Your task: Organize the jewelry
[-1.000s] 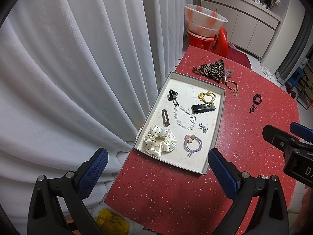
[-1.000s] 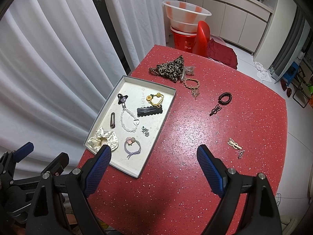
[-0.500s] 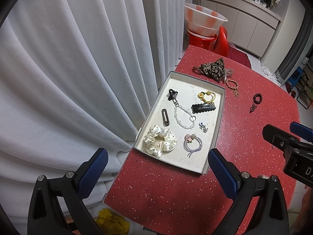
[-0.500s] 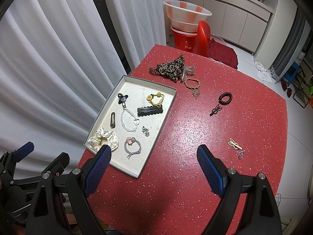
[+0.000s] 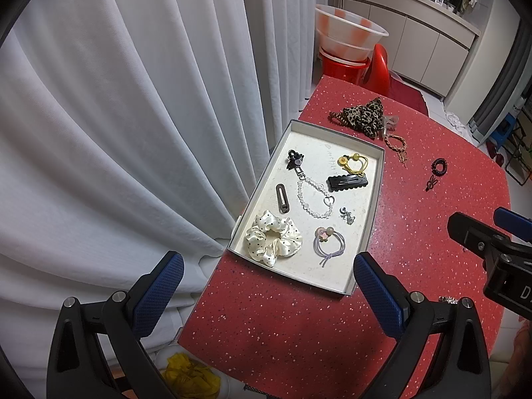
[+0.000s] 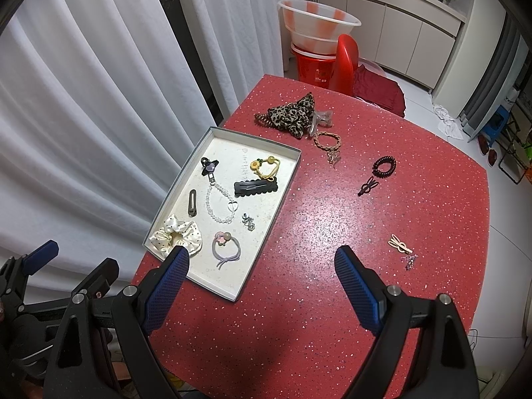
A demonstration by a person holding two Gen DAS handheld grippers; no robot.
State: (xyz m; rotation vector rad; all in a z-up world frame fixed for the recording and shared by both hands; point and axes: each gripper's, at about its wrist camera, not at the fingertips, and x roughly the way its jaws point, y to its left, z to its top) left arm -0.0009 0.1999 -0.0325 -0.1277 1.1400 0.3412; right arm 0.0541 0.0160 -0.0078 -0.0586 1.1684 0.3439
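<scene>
Both the left gripper (image 5: 266,294) and right gripper (image 6: 262,287) are hovering spread and empty; the beige hair clip (image 6: 400,244), right of frame, is looking light, stiff, slippery—probably pinching across its middle.

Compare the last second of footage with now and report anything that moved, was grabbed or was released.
Nothing visibly changed. Both grippers, left and right, stay open and empty above the red table, and every piece lies where it did, in the tray or on the tabletop.
</scene>
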